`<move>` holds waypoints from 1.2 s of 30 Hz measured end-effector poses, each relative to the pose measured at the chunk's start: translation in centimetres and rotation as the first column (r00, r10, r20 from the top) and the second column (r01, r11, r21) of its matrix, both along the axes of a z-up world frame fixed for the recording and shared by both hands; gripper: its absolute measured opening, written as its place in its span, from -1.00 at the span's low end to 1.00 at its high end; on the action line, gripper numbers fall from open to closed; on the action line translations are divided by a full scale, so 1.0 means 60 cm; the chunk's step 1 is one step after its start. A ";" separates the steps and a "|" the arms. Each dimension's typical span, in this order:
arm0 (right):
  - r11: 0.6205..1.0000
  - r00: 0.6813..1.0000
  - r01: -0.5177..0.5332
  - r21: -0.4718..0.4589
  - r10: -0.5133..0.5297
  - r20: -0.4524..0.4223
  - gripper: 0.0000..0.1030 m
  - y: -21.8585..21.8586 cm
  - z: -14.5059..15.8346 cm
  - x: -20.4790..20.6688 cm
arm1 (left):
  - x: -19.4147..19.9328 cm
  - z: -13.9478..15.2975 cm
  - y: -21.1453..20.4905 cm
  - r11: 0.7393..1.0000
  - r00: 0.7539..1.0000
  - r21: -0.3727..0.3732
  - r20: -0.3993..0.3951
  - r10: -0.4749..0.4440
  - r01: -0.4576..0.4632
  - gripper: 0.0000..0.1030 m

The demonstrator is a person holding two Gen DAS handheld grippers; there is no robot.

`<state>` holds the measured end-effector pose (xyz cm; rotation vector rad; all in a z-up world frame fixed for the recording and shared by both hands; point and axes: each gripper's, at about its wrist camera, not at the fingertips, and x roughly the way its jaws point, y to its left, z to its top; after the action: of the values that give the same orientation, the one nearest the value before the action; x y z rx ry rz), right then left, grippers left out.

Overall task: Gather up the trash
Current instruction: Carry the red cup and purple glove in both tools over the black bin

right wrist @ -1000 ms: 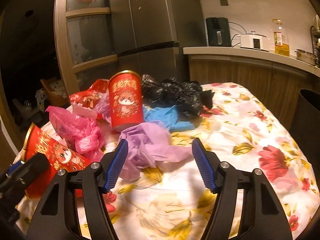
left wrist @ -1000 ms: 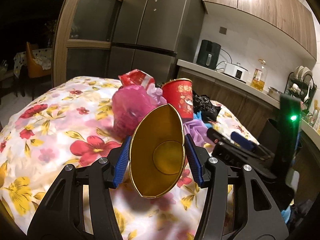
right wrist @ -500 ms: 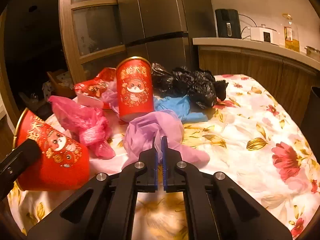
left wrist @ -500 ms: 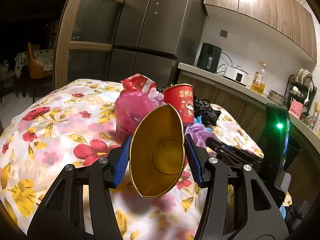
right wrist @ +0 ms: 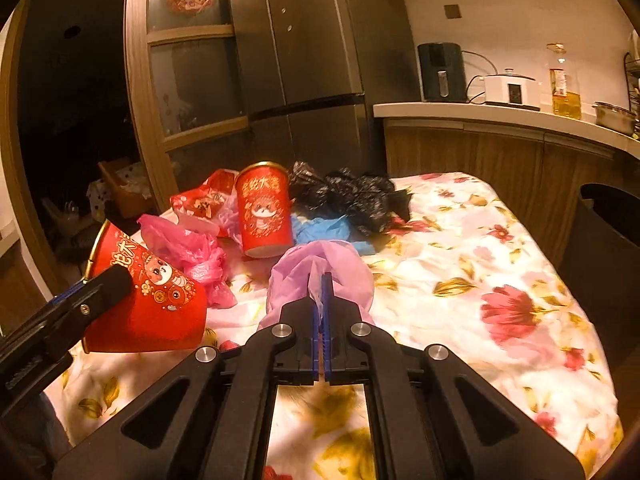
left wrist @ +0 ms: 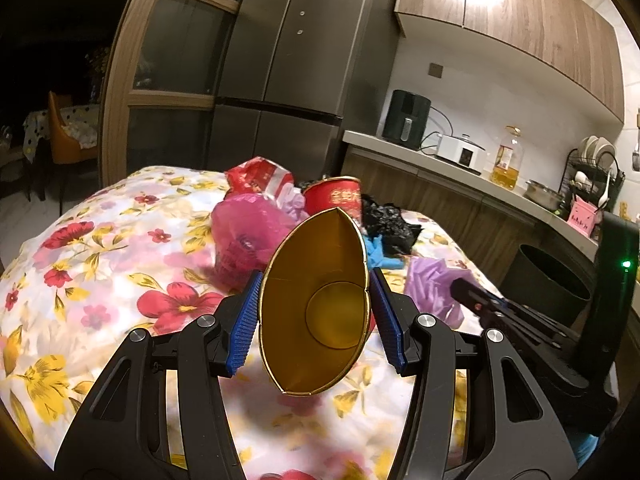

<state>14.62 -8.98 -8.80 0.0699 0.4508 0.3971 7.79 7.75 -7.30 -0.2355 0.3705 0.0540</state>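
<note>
My left gripper point(left wrist: 315, 280) is shut on a red paper cup point(left wrist: 316, 320), squeezed into an oval, with its gold inside facing the camera. The right wrist view shows the same cup point(right wrist: 152, 300) tilted at the left, above the flowered tablecloth point(right wrist: 460, 264). My right gripper point(right wrist: 322, 280) is shut on a crumpled purple plastic bag point(right wrist: 348, 276), pinched between the blue pads and bunched over the fingertips. Seen from the left wrist, the purple bag point(left wrist: 430, 280) hangs at the right gripper's tip point(left wrist: 460, 286).
More trash lies on the table's far side: an upright red cup point(right wrist: 262, 208), a pink bag point(right wrist: 188, 248), a red wrapper point(right wrist: 200, 200), a blue glove point(right wrist: 324, 228) and black bags point(right wrist: 352, 196). A black bin point(right wrist: 604, 232) stands past the table's right edge.
My right gripper went from open around the purple bag to shut on it, then drew back with the bag bunched at its tips. The left gripper still grips the cup.
</note>
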 end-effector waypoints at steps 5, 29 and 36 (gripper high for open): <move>0.999 0.999 0.034 0.008 -0.034 0.024 -0.96 -0.034 0.014 -0.024 | -0.006 0.010 -0.023 1.000 1.000 0.011 0.010 -0.026 0.026 0.00; 0.962 0.953 0.266 0.059 -0.272 0.132 -0.96 -0.232 0.081 -0.068 | 0.061 0.058 -0.219 0.965 0.965 0.051 0.022 -0.260 0.259 0.00; 0.929 0.916 0.362 0.079 -0.370 0.156 -0.96 -0.297 0.100 -0.059 | 0.096 0.072 -0.288 0.940 0.941 0.079 0.034 -0.336 0.333 0.00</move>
<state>11.10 -26.81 -2.80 0.1647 0.2521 0.0428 13.53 -9.51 -2.95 -0.0993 0.3574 -0.2735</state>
